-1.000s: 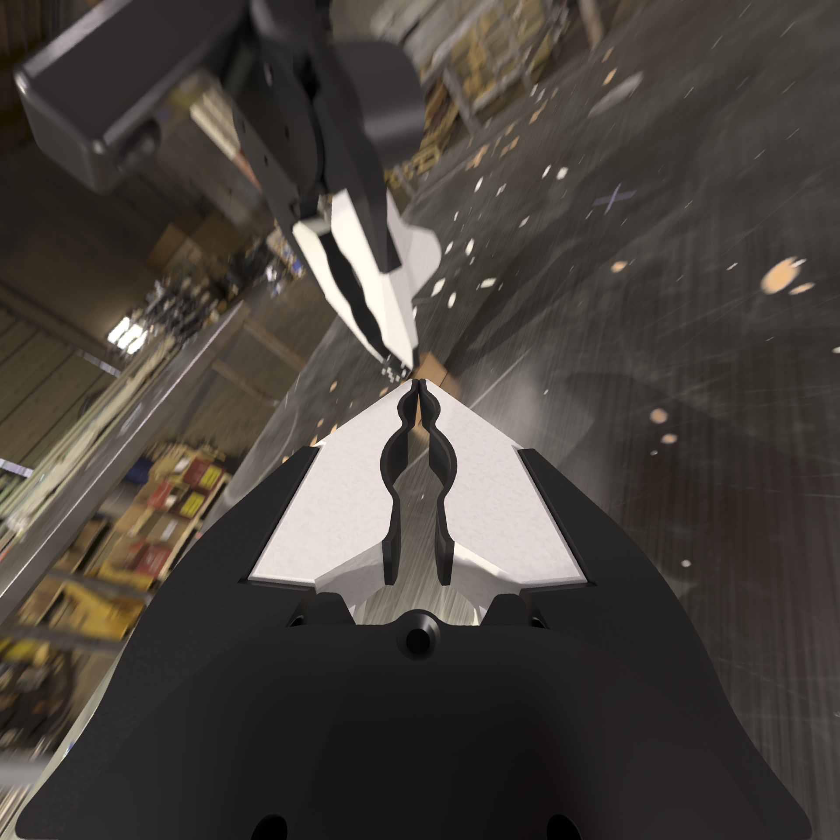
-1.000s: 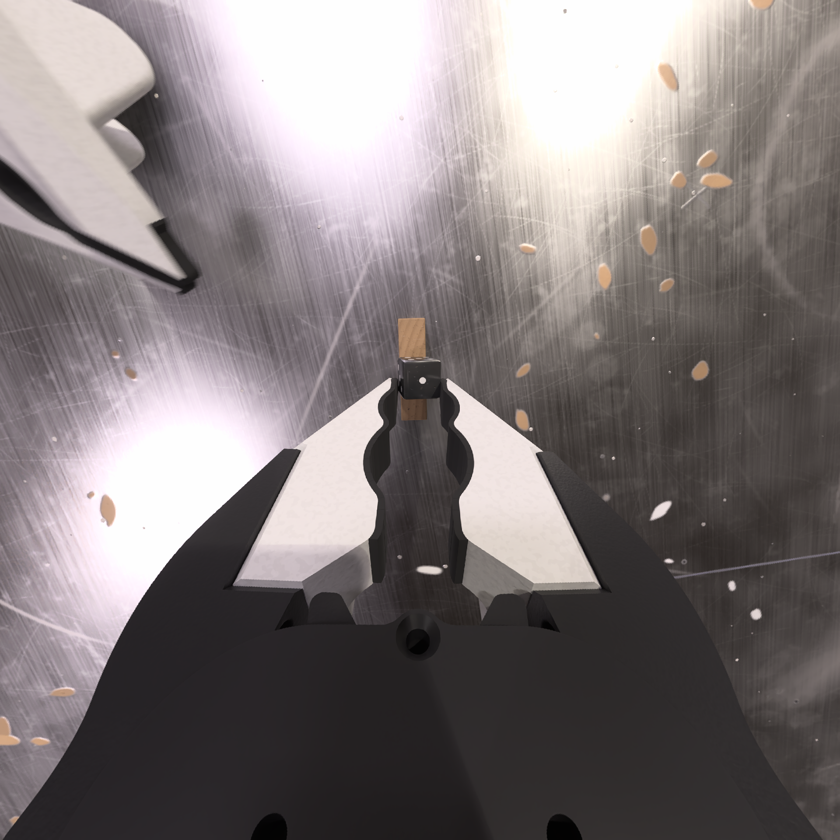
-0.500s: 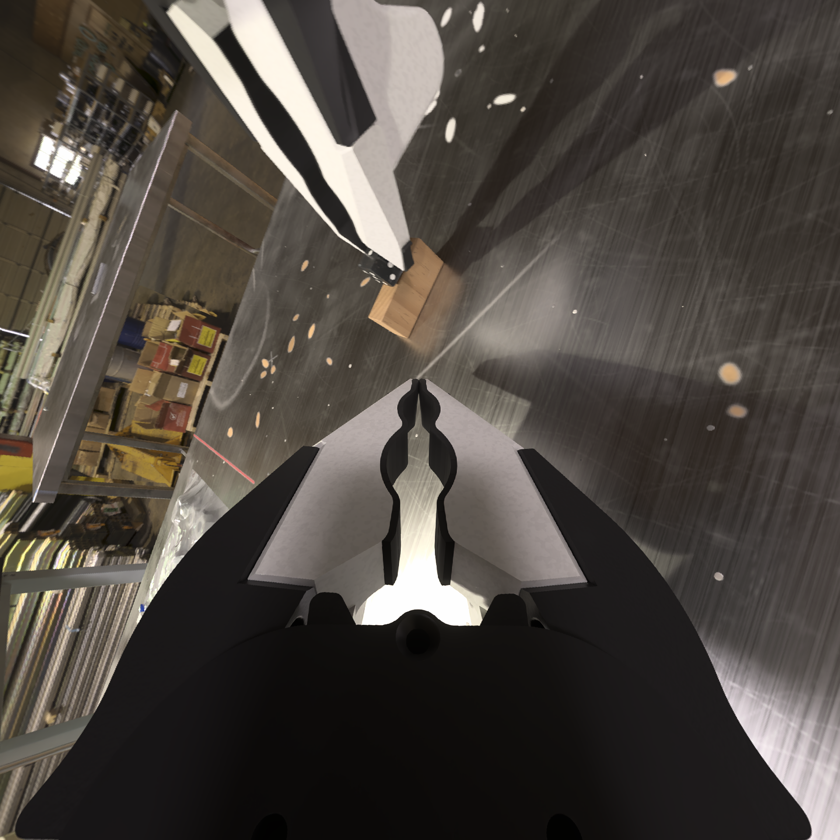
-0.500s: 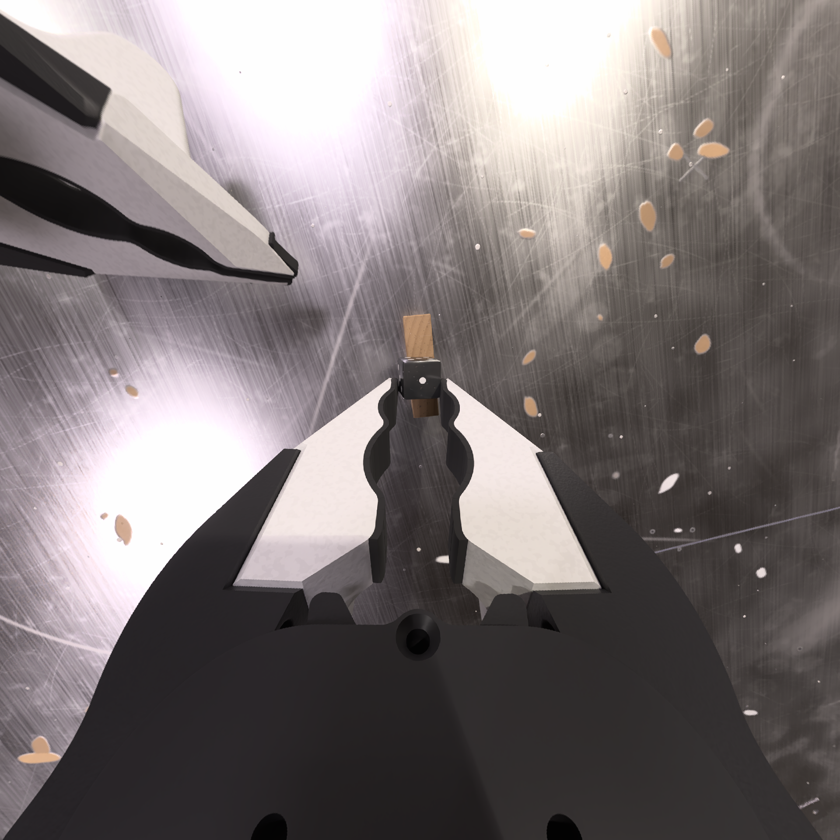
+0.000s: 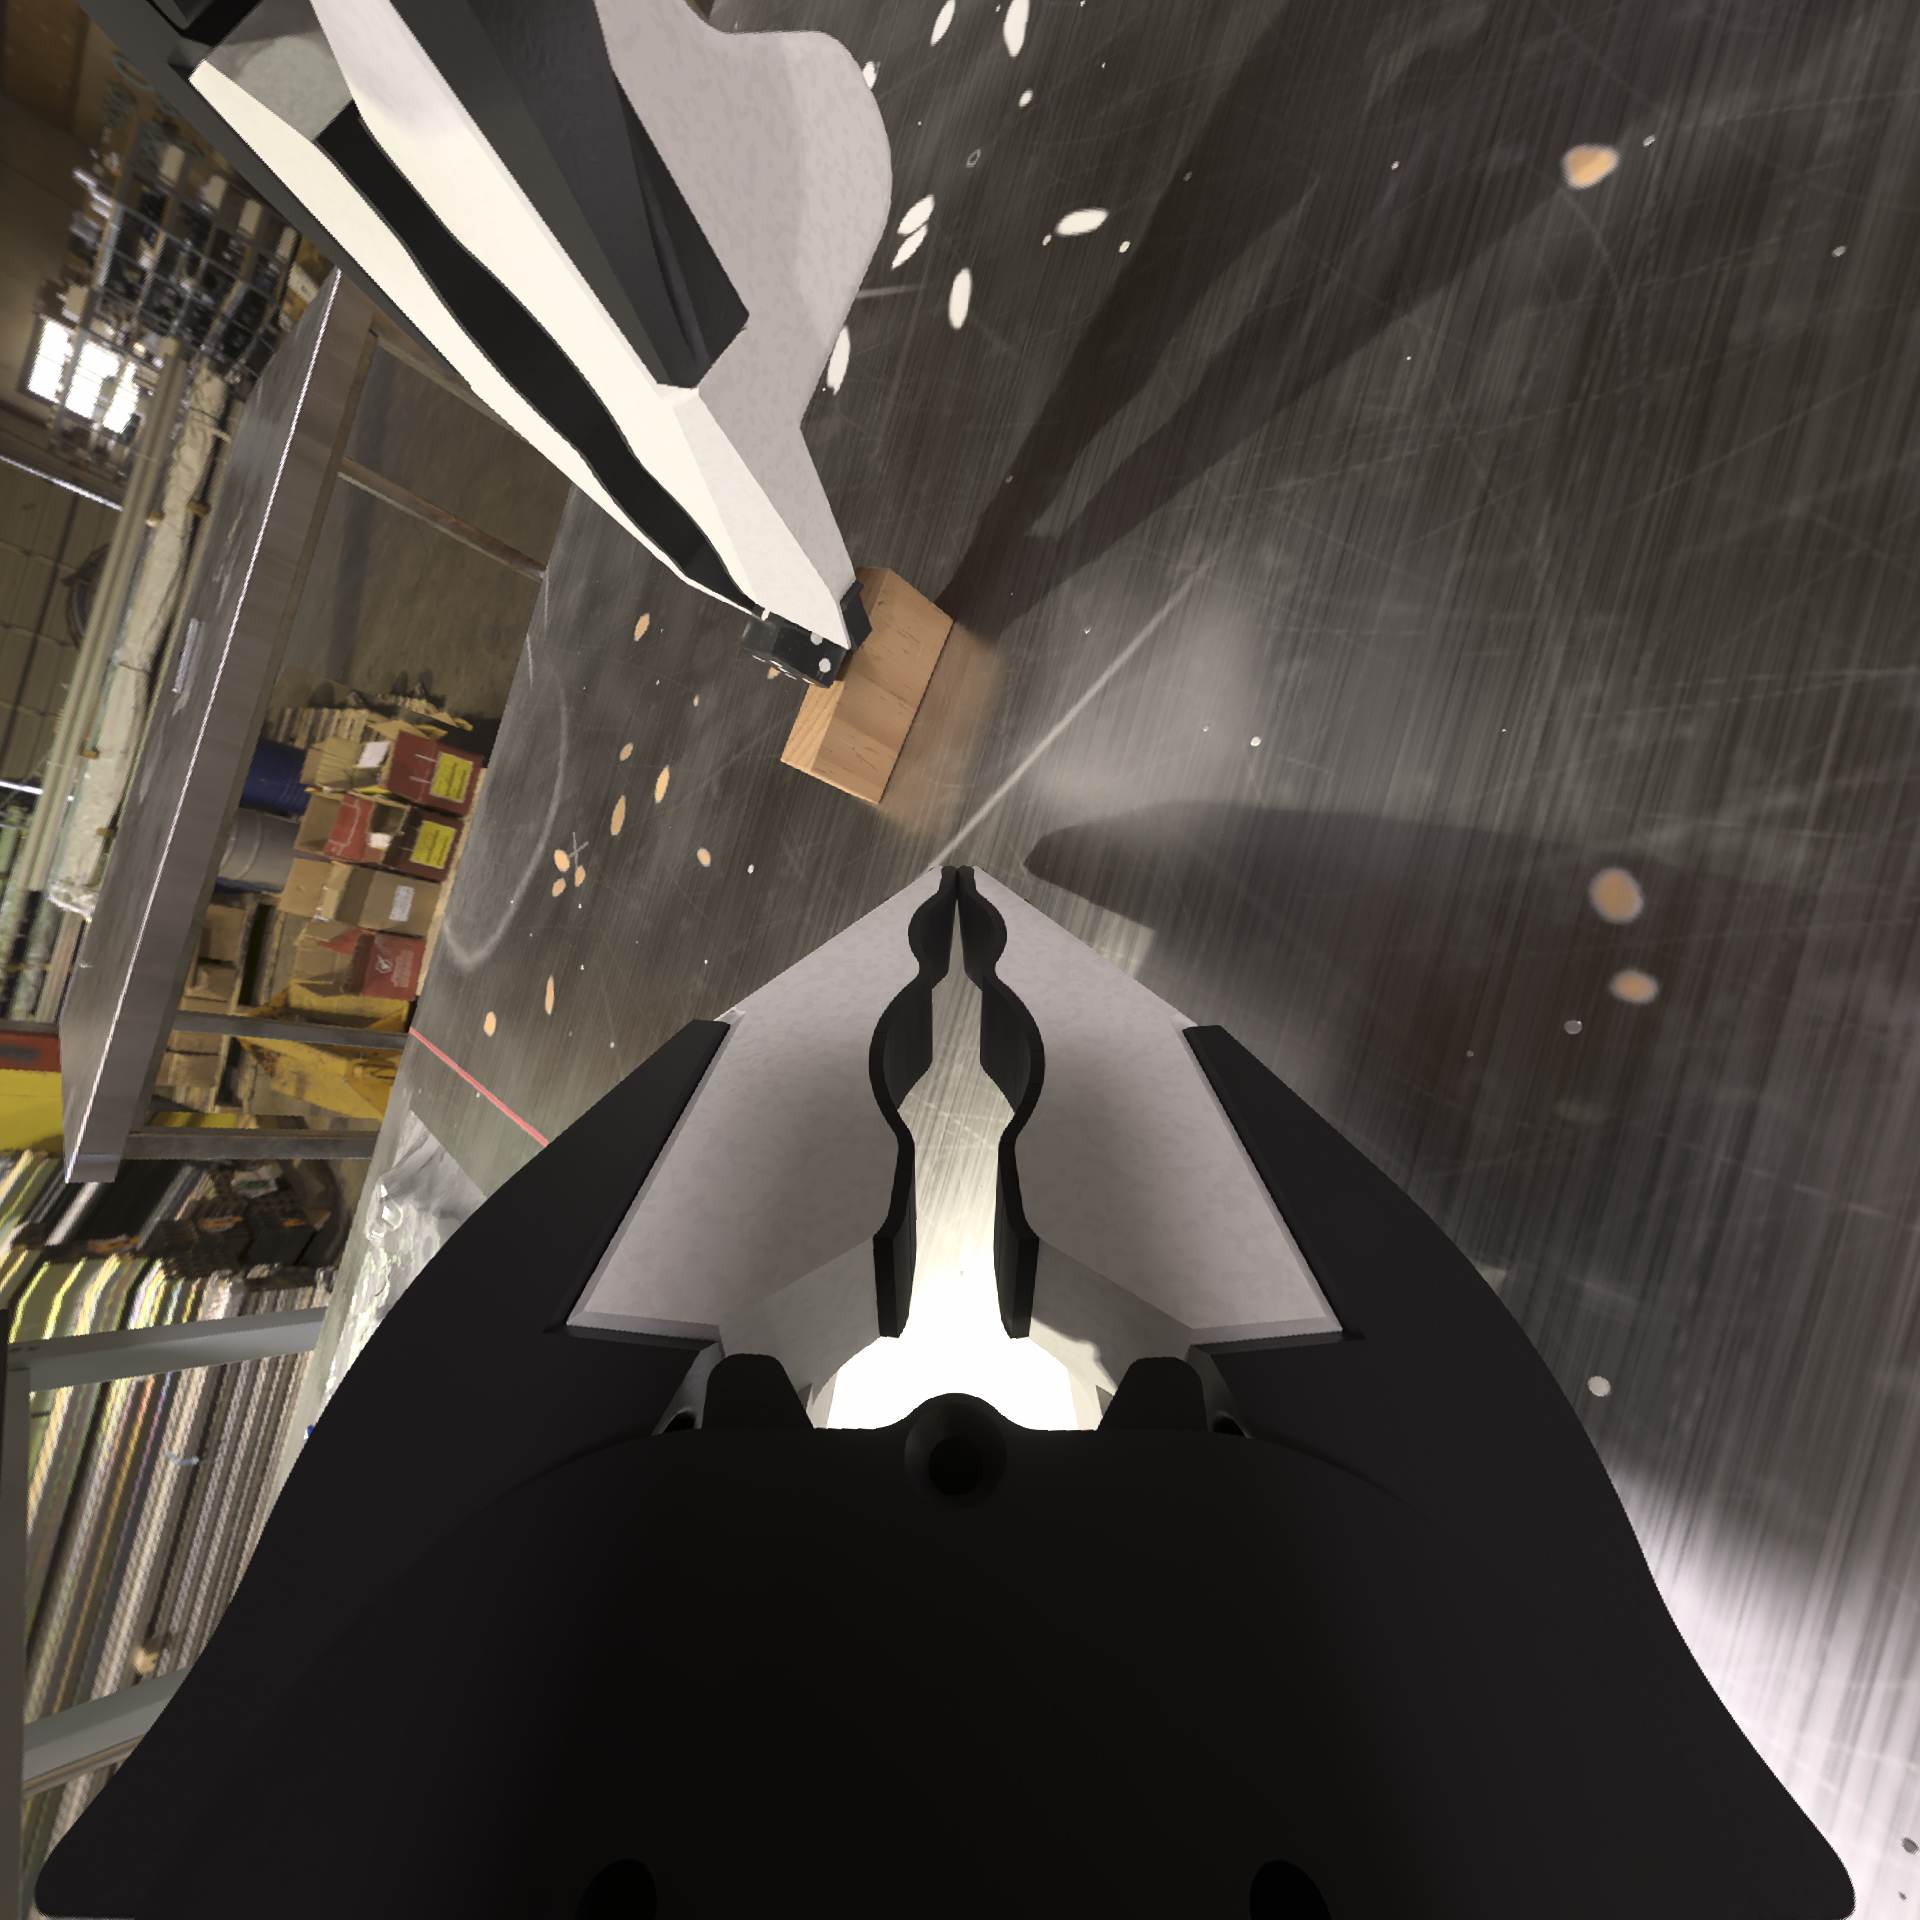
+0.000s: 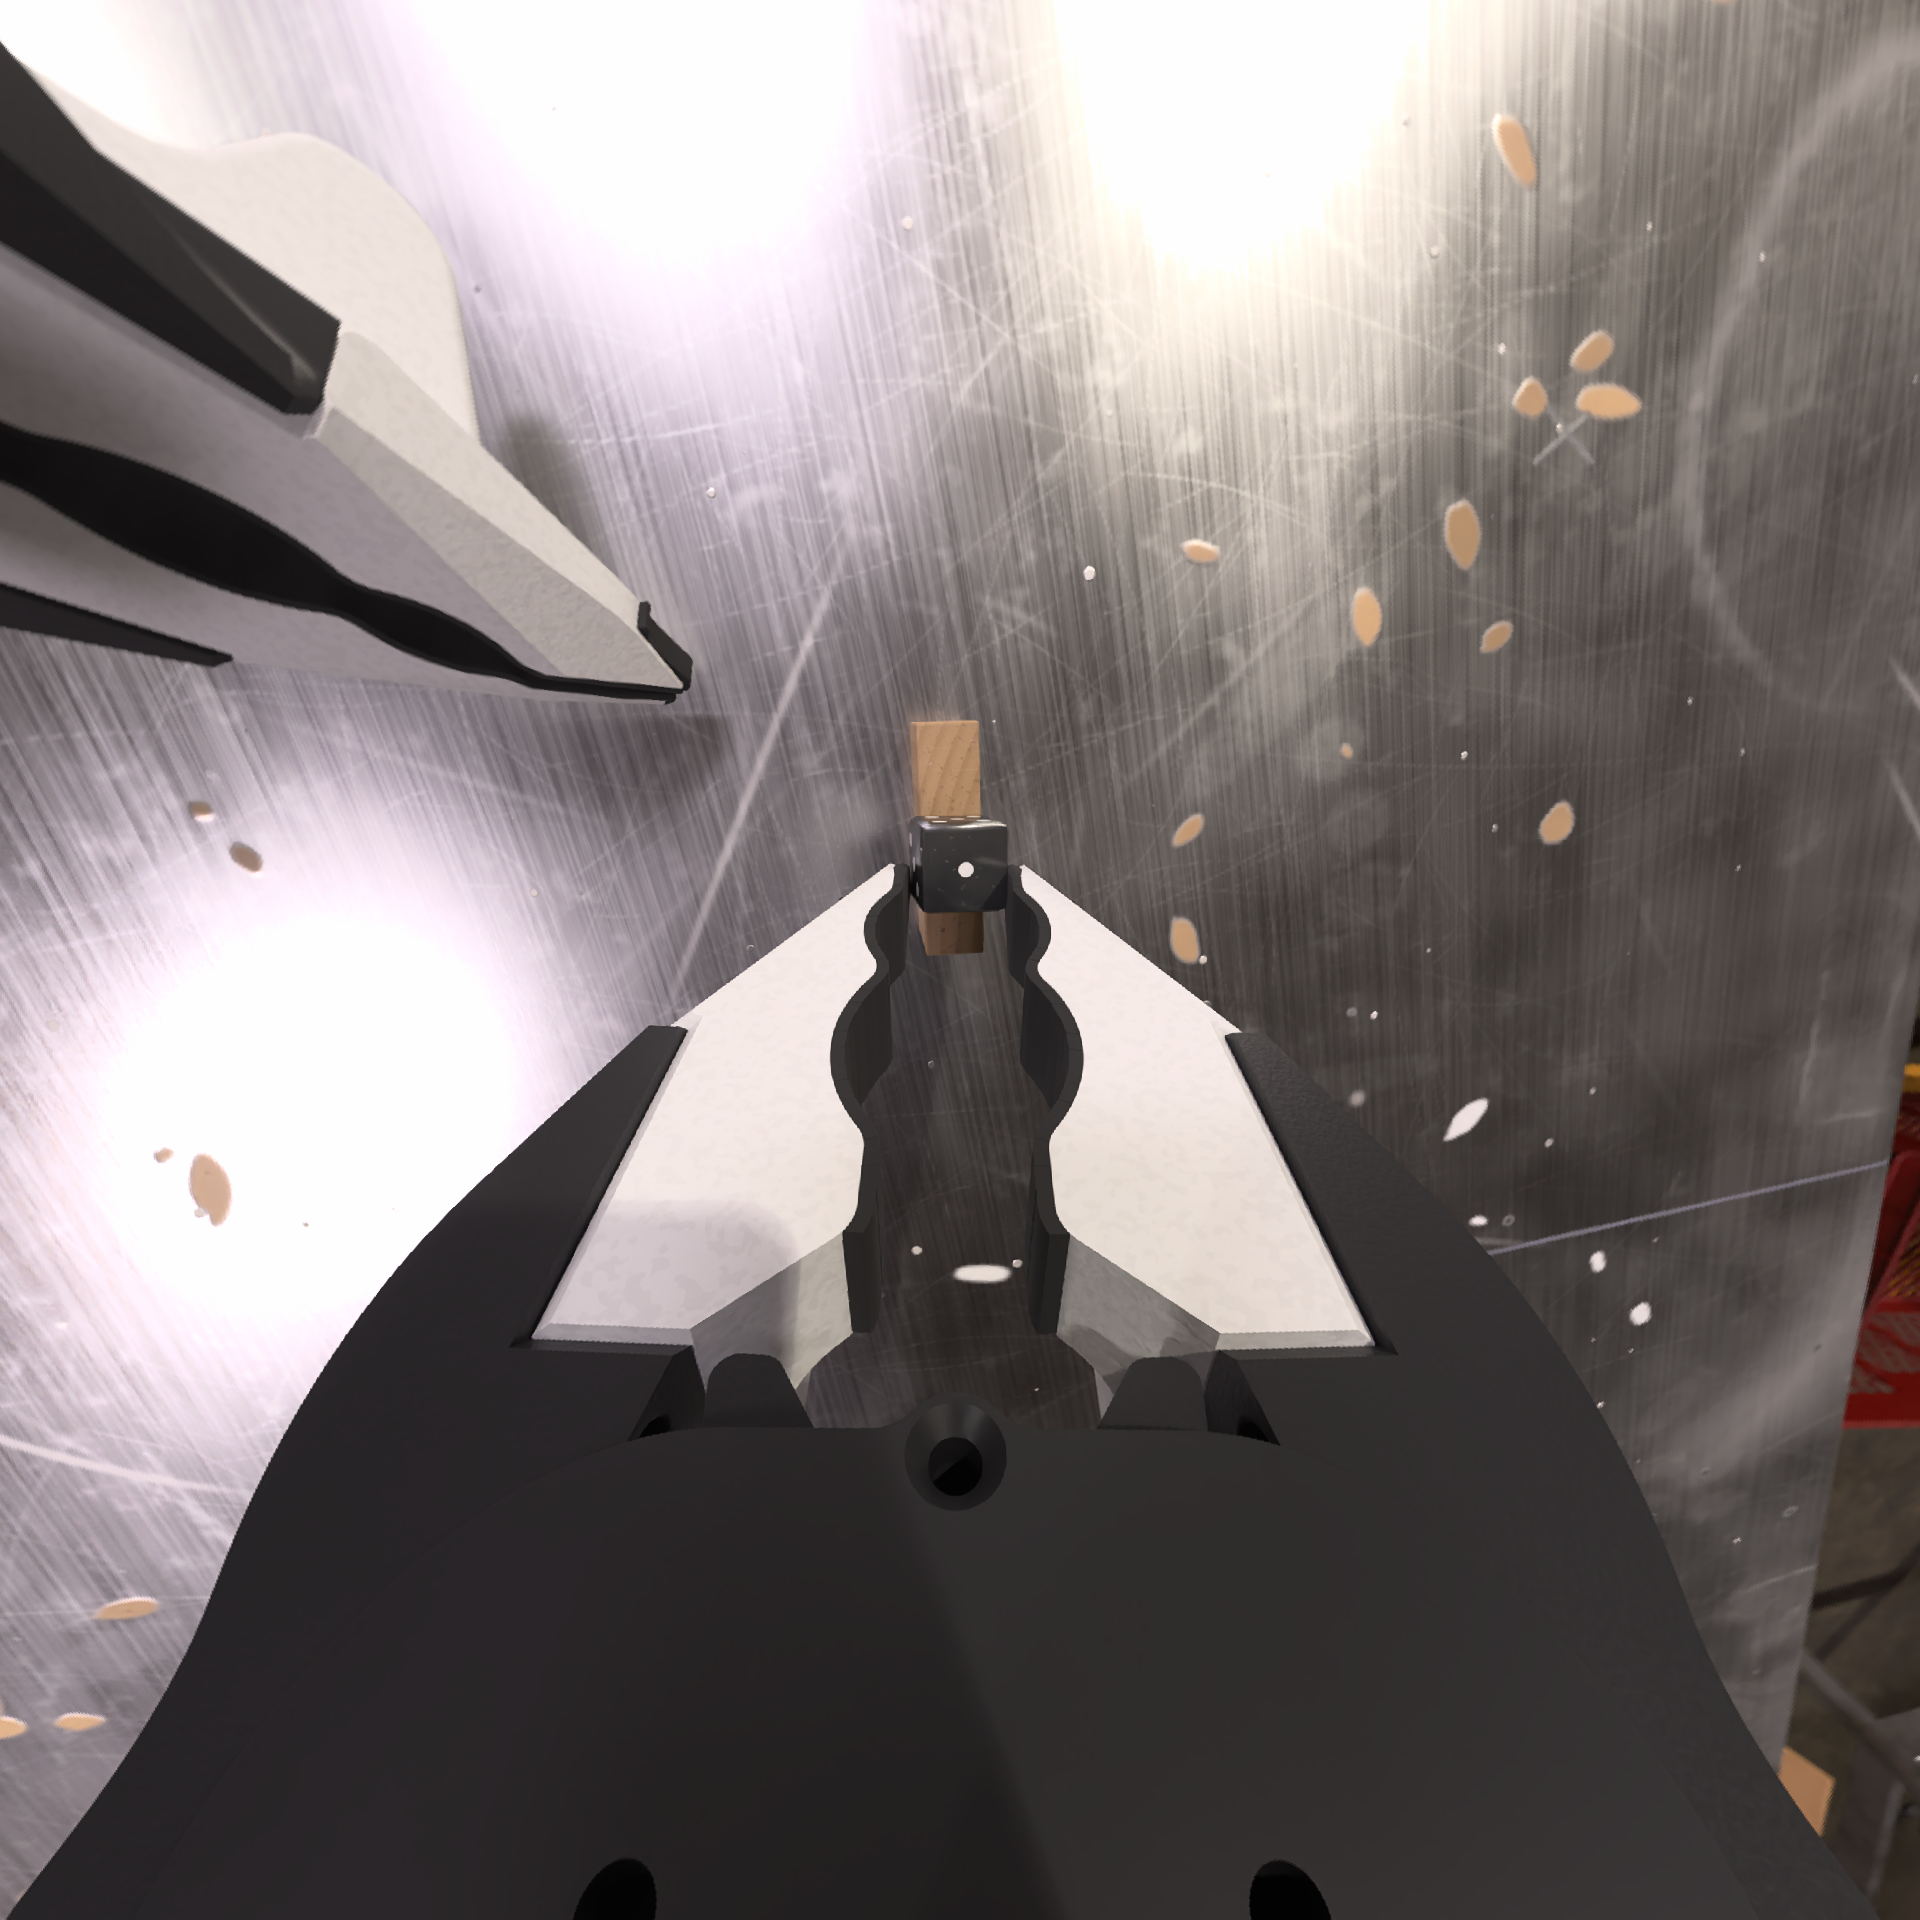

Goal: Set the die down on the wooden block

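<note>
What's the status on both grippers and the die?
Right gripper shut on die, over wooden block. Left gripper shut, empty, beside block. Nothing in the way.

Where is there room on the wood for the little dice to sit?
The wooden block has nothing lying on its top. The die, pinched in the right gripper, is above it. It is tight only beside the left gripper, which is shut with nothing in it.

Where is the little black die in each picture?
Left wrist view: the die is upper middle, pinched at the tip of the right gripper, against the wooden block.
Right wrist view: the die is at centre, between this gripper's fingertips.
Shared landmark: the wooden block.
</note>
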Tool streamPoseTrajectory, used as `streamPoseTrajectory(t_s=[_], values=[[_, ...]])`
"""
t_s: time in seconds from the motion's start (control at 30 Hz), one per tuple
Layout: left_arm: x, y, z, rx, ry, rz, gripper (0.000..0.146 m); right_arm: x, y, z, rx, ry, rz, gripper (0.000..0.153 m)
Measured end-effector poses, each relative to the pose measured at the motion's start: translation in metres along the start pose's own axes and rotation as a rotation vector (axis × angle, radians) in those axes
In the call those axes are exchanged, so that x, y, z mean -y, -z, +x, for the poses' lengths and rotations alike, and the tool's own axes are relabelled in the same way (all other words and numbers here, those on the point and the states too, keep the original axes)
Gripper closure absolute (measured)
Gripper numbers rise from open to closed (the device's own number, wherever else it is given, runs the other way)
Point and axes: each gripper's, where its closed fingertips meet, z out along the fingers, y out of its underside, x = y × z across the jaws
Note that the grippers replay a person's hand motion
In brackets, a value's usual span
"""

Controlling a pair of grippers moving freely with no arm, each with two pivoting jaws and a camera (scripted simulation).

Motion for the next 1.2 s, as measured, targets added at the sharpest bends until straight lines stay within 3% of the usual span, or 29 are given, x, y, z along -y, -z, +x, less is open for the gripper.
streamPoseTrajectory(t_s=[0.43,0.93,1.2], values=[[0.0000,-0.0005,-0.0003,0.010,-0.006,0.005,0.146,0.0009,-0.0004,-0.0001,0.021,0.109,0.011,0.135],[0.0005,0.0003,-0.0021,-0.017,0.070,0.028,0.146,0.0010,-0.0011,0.0004,0.007,0.110,-0.005,0.135],[0.0006,0.0003,-0.0023,-0.017,0.076,0.028,0.146,0.0006,-0.0015,0.0003,0.012,0.040,-0.049,0.135]])
